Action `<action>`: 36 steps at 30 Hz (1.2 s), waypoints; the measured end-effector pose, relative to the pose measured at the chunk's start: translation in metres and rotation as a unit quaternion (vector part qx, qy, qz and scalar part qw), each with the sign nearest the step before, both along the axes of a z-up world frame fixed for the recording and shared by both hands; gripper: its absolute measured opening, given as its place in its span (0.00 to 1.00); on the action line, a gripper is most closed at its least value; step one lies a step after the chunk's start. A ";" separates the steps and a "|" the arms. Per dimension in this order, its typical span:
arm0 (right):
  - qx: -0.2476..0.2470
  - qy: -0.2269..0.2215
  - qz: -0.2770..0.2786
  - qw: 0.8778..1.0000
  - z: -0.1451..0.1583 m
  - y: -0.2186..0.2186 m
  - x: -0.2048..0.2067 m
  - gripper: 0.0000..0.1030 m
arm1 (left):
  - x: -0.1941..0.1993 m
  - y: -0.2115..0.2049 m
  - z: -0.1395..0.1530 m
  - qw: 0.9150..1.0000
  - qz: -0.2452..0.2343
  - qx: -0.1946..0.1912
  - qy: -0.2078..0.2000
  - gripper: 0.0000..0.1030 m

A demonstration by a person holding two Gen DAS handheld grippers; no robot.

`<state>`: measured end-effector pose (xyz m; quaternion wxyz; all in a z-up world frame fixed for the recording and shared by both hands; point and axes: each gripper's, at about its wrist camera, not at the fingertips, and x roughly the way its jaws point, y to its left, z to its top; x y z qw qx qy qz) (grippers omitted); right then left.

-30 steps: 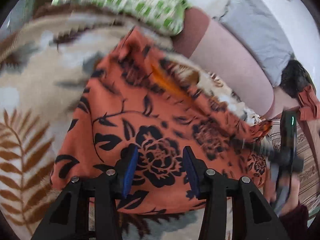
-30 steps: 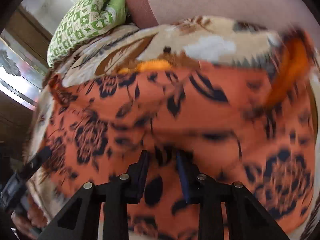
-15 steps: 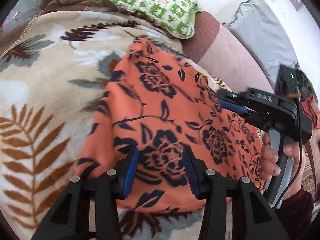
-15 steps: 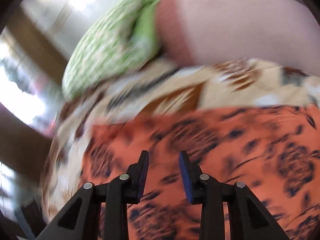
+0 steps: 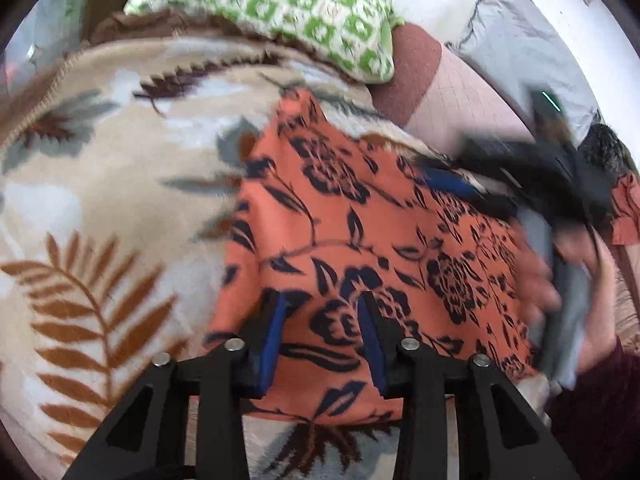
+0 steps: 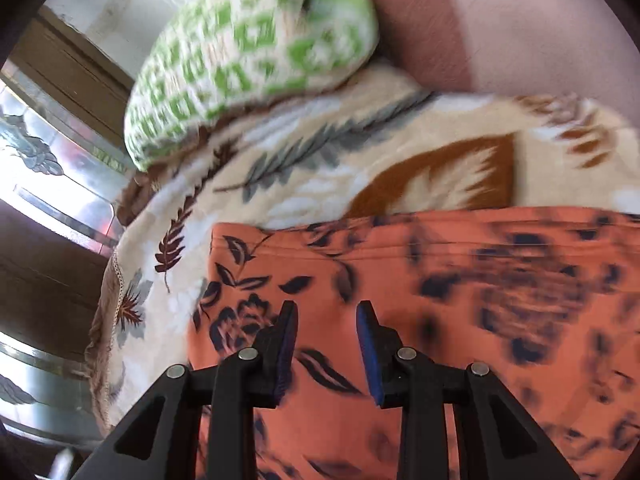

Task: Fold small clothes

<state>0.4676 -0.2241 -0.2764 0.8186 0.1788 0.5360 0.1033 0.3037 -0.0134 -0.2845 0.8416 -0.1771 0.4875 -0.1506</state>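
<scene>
Occupying the bottom centre of the left wrist view: left gripper (image 5: pixel 324 312), fingers parted wide with blue pads, nothing between them, poised over the near edge of the cloth.

Orange cloth (image 5: pixel 360 220), black flower print, lies spread flat on the blanket, filling the centre and lower right of that frame; its near hem sits just beyond the gripper base.

Blanket (image 5: pixel 100 184), cream with brown fern and grey leaf pattern, covers the left half of the frame and extends under the cloth.

Right gripper (image 5: pixel 452 182), entering from the right edge, blurred; blue pads show above the cloth's far right side, gap between them not readable here. A hand (image 5: pixel 580 272) grips its handle at the right edge.

Pillow (image 5: pixel 280 12), green and white check, upper centre, resting at the far end of the blanket. Pink cushion (image 5: pixel 460 100) beside it, upper right.

Right wrist view: right gripper (image 6: pixel 326 320), bottom centre, fingers apart, empty, over the cloth (image 6: pixel 460 320), which fills the lower right; blanket (image 6: pixel 320 172) across the middle; pillow (image 6: pixel 248 48) upper centre.
</scene>
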 end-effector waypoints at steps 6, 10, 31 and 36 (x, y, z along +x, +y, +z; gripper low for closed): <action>-0.034 -0.021 -0.114 0.993 0.024 -0.117 -0.087 0.33 | 0.002 0.008 -0.007 1.000 0.012 0.013 0.018 0.38; -0.034 0.025 -0.199 0.979 0.005 -0.197 -0.167 0.33 | -0.001 -0.009 -0.009 0.997 -0.021 0.077 0.002 0.38; 0.252 -0.007 -0.364 0.897 -0.015 -0.242 -0.315 0.78 | -0.064 0.003 -0.028 0.984 0.008 -0.155 0.090 0.62; 0.280 0.000 -0.399 0.873 -0.040 -0.257 -0.309 0.78 | -0.035 -0.001 -0.035 0.977 0.028 -0.192 0.092 0.66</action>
